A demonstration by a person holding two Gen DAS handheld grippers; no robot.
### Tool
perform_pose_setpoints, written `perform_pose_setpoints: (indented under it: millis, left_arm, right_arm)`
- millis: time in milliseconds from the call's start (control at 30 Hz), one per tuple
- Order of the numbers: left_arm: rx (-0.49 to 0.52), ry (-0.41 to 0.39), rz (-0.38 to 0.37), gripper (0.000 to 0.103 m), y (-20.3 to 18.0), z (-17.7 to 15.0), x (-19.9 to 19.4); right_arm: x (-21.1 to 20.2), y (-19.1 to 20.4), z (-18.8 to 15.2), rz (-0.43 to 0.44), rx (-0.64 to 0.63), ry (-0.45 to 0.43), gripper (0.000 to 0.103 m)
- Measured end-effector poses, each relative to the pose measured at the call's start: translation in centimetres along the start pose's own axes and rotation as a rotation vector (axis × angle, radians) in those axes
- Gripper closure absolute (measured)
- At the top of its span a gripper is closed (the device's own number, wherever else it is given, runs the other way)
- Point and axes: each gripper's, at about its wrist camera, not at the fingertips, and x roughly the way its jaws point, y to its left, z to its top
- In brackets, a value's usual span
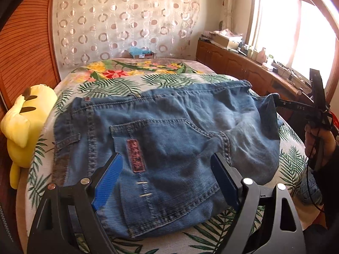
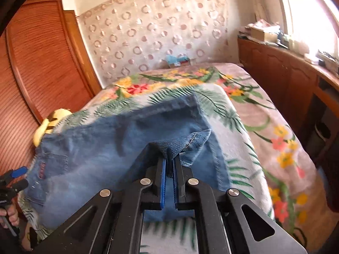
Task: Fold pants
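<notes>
Jeans (image 2: pixel 101 148) hem pinched in right gripper (image 2: pixel 168 169); left gripper (image 1: pixel 167 165) jaws spread wide.

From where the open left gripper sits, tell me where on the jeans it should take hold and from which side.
Grip the near edge of the jeans by the back pocket, coming in low from the near side of the bed. The left gripper is open and astride that part, and the denim edge lies free on the bedspread there. The right gripper already pinches the far corner.
</notes>
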Motion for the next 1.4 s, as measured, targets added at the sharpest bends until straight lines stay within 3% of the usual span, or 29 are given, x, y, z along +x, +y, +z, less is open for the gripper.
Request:
perform_pose_setpoints:
  millis: [300,567,733,867,1200,1300,1400]
  left_arm:
    - [-0.030,-0.038,0.037,0.018,2.4,0.1,-2.2]
    - [-0.066,-0.054,0.070,0.018,4.9,-0.1,-3.4]
    - [-0.064,-0.054,0.065,0.018,5.3,0.0,-3.3]
    - [-0.045,-0.052,0.051,0.018,4.4,0.4,-2.9]
    - [0.017,-0.036,-0.012,0.018,1.0,2.3,-0.8]
    - [0.045,-0.024,-0.036,0.018,-0.2,2.9,0.2]
    - [0.068,-0.007,-0.075,0.018,-1.2,3.6,1.3]
  right_arm:
    - [-0.3,7.6,2.3,0.188,-0.103,-0.031,0.098]
    - [0.5,15.8,0.9,0.371,-0.257,0.033,0.098]
    - [1.7,15.5,0.3,0.319,-0.303,0.097,0.091]
    - [1.7,14.9,1.3,0.334,-0.264,0.139,0.071]
    - [-0.8,11.8,2.0,0.241,-0.220,0.065,0.069]
    - [-1.4,11.0,1.6,0.205,-0.222,0.046,0.060]
    - [-0.1,11.1,1.4,0.163,-0.223,0.051,0.057]
